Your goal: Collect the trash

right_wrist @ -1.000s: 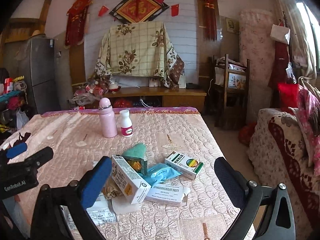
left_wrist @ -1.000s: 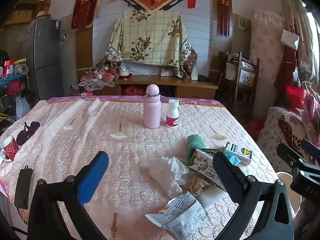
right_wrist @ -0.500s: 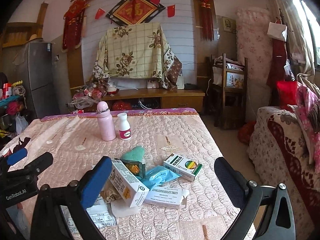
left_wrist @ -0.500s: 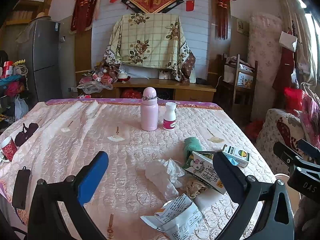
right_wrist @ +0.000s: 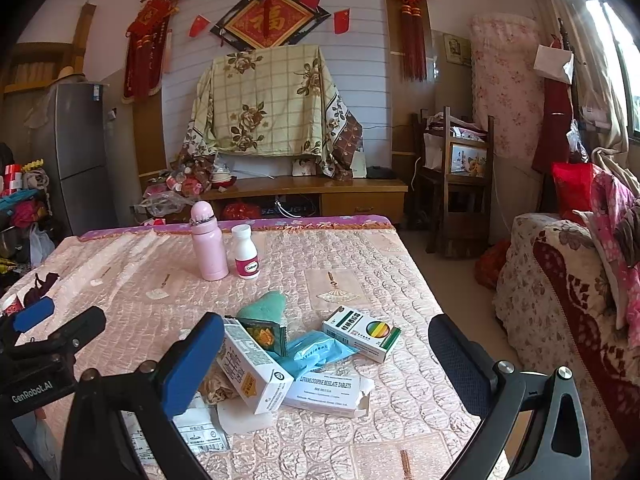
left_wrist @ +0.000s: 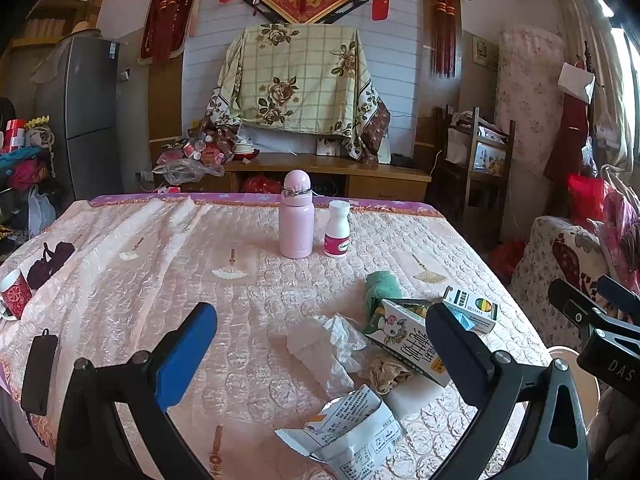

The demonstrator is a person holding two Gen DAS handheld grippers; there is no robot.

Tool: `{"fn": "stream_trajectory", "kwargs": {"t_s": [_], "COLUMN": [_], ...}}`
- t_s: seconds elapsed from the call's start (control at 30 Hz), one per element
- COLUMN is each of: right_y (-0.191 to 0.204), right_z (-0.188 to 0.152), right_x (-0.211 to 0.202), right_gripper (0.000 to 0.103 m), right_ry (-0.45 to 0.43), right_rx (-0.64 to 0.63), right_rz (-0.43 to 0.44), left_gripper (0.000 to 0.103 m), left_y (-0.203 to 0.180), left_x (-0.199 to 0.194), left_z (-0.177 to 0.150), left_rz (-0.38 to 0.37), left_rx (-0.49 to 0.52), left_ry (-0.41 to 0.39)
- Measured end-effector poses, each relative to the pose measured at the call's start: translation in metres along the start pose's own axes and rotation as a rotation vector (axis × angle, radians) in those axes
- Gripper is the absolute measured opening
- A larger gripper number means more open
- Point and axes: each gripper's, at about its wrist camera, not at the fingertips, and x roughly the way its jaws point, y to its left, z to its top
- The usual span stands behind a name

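delta: both cameras sit a little higher and further back than 1 s ago; trash pile lies lower in both views, nothing on the table has shifted.
left gripper [left_wrist: 320,344]: fingers wide apart, holding nothing, hovering above the near edge of the table [left_wrist: 120,280].
right gripper [right_wrist: 326,350]: fingers wide apart, empty, above the pile.
landmark: pink bottle [right_wrist: 208,242], upright at the table's far middle; white pill bottle [right_wrist: 245,252] just beside it on the right.
trash location: clustered near-right of the pink bottle, well apart from it.
milk carton [right_wrist: 252,372]: on its side, long axis running from the far left to the near right, opened end toward the pink bottle.
tablet box [right_wrist: 330,392]: flat, long axis across the view, torn flap at its right end; touches the carton.
striped box [right_wrist: 362,332]: flat, long axis diagonal, right of the blue wrapper [right_wrist: 316,350].
green cloth [right_wrist: 266,306]: far side of the pile, nearest the pink bottle.
left view only: crumpled tissue [left_wrist: 332,344], printed leaflet [left_wrist: 348,436], red mug [left_wrist: 14,294] and black pouch [left_wrist: 38,372] at the table's left edge.
right view only: tablet box lettering, sofa [right_wrist: 560,300] right of the table.
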Motion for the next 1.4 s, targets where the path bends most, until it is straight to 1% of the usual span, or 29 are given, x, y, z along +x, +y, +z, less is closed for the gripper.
{"fn": "stream_trajectory", "kwargs": {"t_s": [0.73,1.4], "right_y": [-0.005,-0.004], "right_z": [-0.003,-0.01], "right_x": [0.006,0.009], "right_gripper": [0.103,0.103], "right_ry": [0.01,0.031], "right_rx": [-0.003,-0.006], "right_rz": [-0.017,-0.017], "left_gripper": [0.103,0.103], "left_y": [-0.007,-0.006], "left_x": [0.009,0.017], "left_z": [-0.003,-0.008], "left_rz": [-0.017,-0.005], "left_rx": [0.002,-0.011], "left_ry": [0.015,0.032]}}
